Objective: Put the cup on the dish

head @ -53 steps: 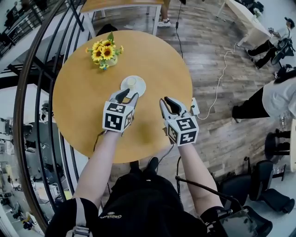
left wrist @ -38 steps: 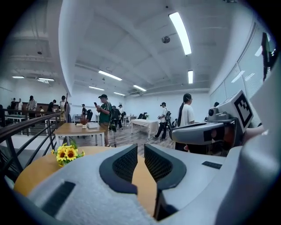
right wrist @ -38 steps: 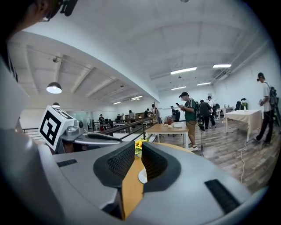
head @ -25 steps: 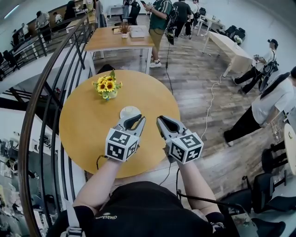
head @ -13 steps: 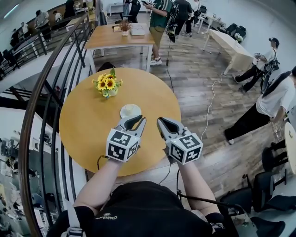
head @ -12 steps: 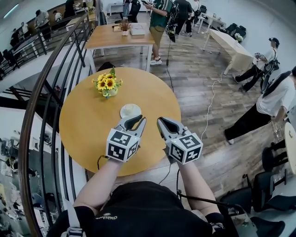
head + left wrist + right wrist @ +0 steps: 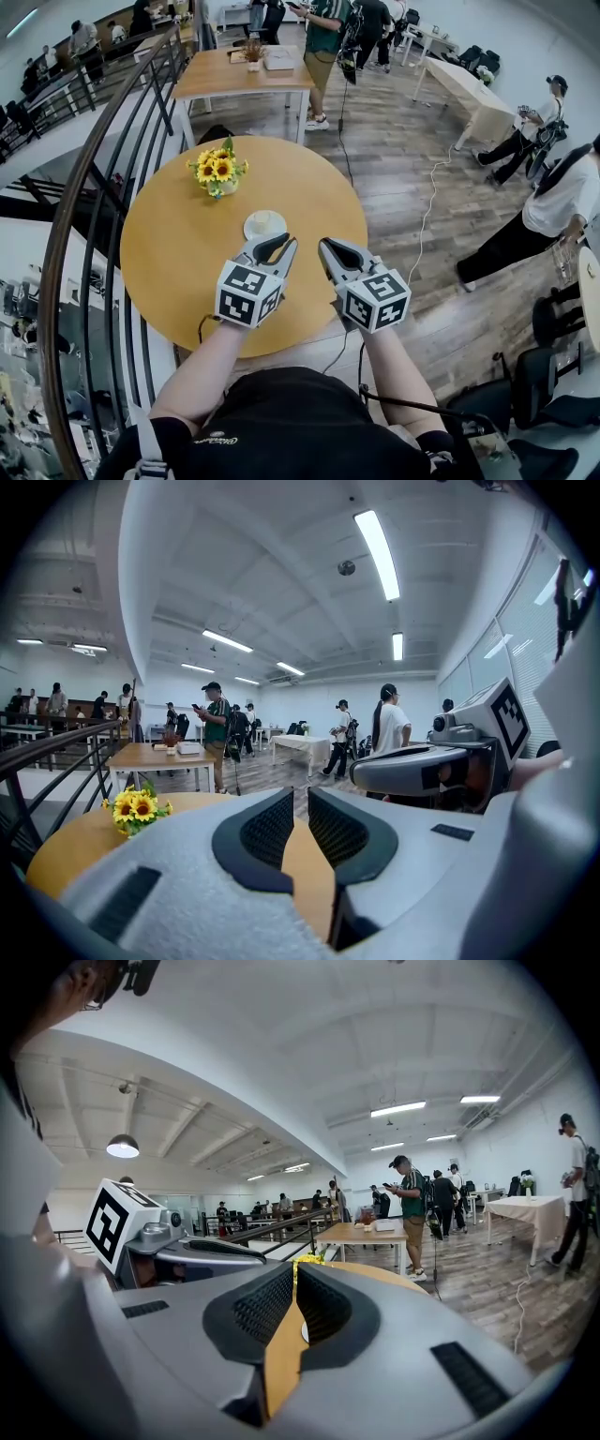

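Observation:
A small white cup stands on a white dish (image 7: 264,226) near the middle of the round wooden table (image 7: 178,253). My left gripper (image 7: 281,242) hovers just short of the dish, on its near side, shut and empty. Beside it, to the right, my right gripper (image 7: 325,247) is also shut with nothing in it. In the left gripper view the dark pads (image 7: 272,829) meet at the tips of the left gripper (image 7: 299,802) over bare tabletop. In the right gripper view the right gripper (image 7: 294,1274) is closed, with a sliver of the dish (image 7: 303,1332) showing past the pads.
A pot of sunflowers (image 7: 218,174) stands on the table's far left part. A black railing (image 7: 103,159) curves along the left. Beyond are a wooden table (image 7: 239,75), white tables, a cable on the floor (image 7: 427,206) and several people.
Since two seconds ago both grippers have drawn back from the dish toward me and the head view has lifted. Over the last second nothing has visibly moved.

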Demonstrator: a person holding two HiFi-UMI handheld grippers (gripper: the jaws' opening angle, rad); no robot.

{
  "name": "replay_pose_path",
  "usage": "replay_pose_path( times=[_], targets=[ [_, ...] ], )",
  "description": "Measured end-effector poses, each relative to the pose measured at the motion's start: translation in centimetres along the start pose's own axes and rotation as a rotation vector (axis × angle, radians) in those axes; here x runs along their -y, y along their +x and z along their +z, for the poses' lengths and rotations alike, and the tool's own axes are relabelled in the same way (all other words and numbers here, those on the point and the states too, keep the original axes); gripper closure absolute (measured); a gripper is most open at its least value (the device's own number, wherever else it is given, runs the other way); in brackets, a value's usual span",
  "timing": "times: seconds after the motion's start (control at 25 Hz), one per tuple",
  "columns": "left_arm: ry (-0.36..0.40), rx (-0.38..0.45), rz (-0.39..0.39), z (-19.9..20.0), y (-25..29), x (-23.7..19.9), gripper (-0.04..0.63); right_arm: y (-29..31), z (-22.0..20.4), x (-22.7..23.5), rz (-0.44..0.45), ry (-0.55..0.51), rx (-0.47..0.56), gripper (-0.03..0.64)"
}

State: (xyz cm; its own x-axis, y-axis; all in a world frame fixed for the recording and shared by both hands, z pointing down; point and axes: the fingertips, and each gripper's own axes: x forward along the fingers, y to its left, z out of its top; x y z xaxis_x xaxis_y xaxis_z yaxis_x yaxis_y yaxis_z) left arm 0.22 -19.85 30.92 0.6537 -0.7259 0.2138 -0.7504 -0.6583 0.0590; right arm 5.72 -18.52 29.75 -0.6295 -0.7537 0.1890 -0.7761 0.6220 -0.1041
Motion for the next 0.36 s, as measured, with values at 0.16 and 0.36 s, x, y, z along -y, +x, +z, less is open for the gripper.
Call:
replay_pose_path(
  times=[0.16, 0.36],
  targets=[
    [0.0, -0.001, -0.001, 0.13, 0.1, -0.37, 0.543, 0.47, 0.02, 0.0, 0.001, -0.006, -0.007, 0.6],
    [0.002, -0.006, -0.007, 0.31, 0.33, -0.28, 0.542, 0.47, 0.11, 0.19, 0.009, 0.002, -0.009, 0.606]
  ],
)
